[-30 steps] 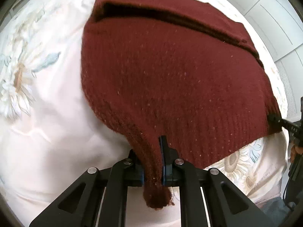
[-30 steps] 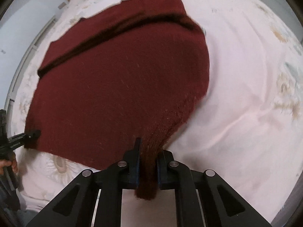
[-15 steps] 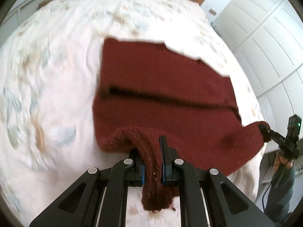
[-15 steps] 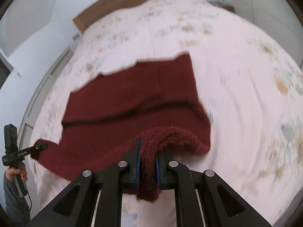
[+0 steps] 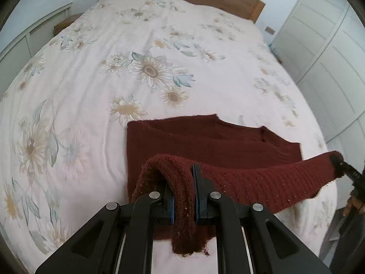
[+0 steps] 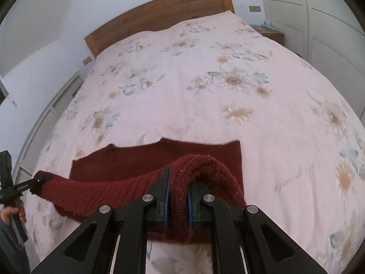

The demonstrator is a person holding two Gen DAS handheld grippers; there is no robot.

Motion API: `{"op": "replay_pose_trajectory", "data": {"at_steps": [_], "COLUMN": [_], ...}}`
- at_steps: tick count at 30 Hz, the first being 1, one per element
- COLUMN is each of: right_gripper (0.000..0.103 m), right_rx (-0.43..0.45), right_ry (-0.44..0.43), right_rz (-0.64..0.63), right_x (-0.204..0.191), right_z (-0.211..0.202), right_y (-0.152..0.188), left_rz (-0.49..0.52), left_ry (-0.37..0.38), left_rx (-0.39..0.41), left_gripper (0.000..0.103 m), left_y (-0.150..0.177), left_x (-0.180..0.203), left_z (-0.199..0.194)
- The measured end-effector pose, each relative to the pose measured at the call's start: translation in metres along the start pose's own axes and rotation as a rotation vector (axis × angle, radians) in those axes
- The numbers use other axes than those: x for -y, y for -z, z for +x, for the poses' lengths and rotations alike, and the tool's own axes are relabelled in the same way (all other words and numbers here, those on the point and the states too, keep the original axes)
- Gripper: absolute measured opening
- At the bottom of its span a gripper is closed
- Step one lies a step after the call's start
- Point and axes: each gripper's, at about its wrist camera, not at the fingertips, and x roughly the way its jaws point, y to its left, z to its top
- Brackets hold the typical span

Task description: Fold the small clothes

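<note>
A dark red knitted garment (image 5: 205, 143) (image 6: 146, 159) lies on the flowered bedspread (image 5: 114, 80) (image 6: 205, 102), its far part flat. Its near ribbed hem is lifted and stretched between both grippers. My left gripper (image 5: 184, 182) is shut on the hem's left corner; a tuft of knit hangs out behind its jaws. My right gripper (image 6: 178, 185) is shut on the right corner, and shows in the left wrist view as a dark tip (image 5: 342, 162) pinching the hem. In the right wrist view the left gripper (image 6: 34, 182) appears at the left edge.
A wooden headboard (image 6: 159, 16) stands at the far end of the bed. White wardrobe doors (image 5: 330, 57) run along one side, and a low white cabinet (image 5: 27, 38) along the other. A hand (image 6: 11, 212) grasps the left gripper's handle.
Both grippers rose and carried the hem up and toward the far part of the garment. The views tilted up, so the whole bed and the headboard show.
</note>
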Motion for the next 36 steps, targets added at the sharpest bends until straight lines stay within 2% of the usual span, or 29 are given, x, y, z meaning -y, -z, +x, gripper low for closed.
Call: {"op": "replay_pose_trajectory", "data": {"at_steps": [4, 8, 11, 13, 15, 17, 18, 19, 20, 21, 23, 24, 25, 27, 30, 31, 36], "right_gripper": [0.011, 0.011, 0.013, 0.014, 0.018, 0.037, 0.044, 0.057, 0.065, 0.067, 0.079, 0.082, 0.082, 0.085, 0.103, 0.103, 0.103], "right_rx": [-0.056, -0.104, -0.159, -0.161, -0.148, -0.136, -0.125, -0.109, -0.088, -0.075, -0.051, -0.045, -0.039, -0.026, -0.006, 0.004, 0.006], "right_ry": [0.07, 0.138, 0.147, 0.146, 0.157, 0.167, 0.162, 0.161, 0.163, 0.161, 0.153, 0.151, 0.148, 0.15, 0.148, 0.144, 0.144], "right_rz": [-0.013, -0.007, 0.038, 0.049, 0.042, 0.034, 0.038, 0.042, 0.039, 0.035, 0.025, 0.016, 0.003, -0.037, -0.1, -0.119, -0.211], "right_x": [0.0, 0.006, 0.017, 0.02, 0.021, 0.022, 0.023, 0.023, 0.023, 0.022, 0.019, 0.016, 0.012, 0.001, -0.018, -0.025, -0.061], "right_z": [0.038, 0.075, 0.1, 0.104, 0.103, 0.099, 0.095, 0.09, 0.084, 0.079, 0.07, 0.066, 0.062, 0.055, 0.047, 0.045, 0.05], "right_y": [-0.009, -0.002, 0.01, 0.015, 0.018, 0.02, 0.02, 0.02, 0.02, 0.02, 0.02, 0.02, 0.02, 0.02, 0.022, 0.023, 0.041], "left_rz": [0.016, 0.021, 0.004, 0.021, 0.029, 0.011, 0.01, 0.016, 0.024, 0.029, 0.043, 0.049, 0.056, 0.073, 0.101, 0.112, 0.171], "left_ry": [-0.061, -0.119, -0.145, -0.169, -0.172, -0.161, -0.158, -0.158, -0.157, -0.155, -0.151, -0.147, -0.136, -0.115, -0.097, -0.089, -0.091], "left_rx": [-0.033, -0.056, -0.077, -0.081, -0.093, -0.112, -0.109, -0.1, -0.082, -0.07, -0.048, -0.041, -0.036, -0.024, -0.006, 0.0, 0.044], "left_gripper": [0.01, 0.01, 0.01, 0.011, 0.014, 0.022, 0.034, 0.049, 0.056, 0.063, 0.066, 0.072, 0.082, 0.092, 0.097, 0.102, 0.102], "left_y": [-0.004, -0.003, 0.0, 0.002, 0.002, 0.0, -0.001, -0.001, -0.002, -0.002, -0.001, -0.001, 0.0, 0.003, 0.007, 0.009, 0.024], "left_x": [-0.003, -0.005, -0.008, -0.007, -0.007, -0.009, -0.008, -0.005, -0.002, 0.001, 0.01, 0.014, 0.019, 0.027, 0.041, 0.047, 0.068], "left_z": [0.036, 0.07, 0.086, 0.092, 0.096, 0.095, 0.092, 0.088, 0.083, 0.079, 0.072, 0.07, 0.067, 0.064, 0.06, 0.059, 0.061]}}
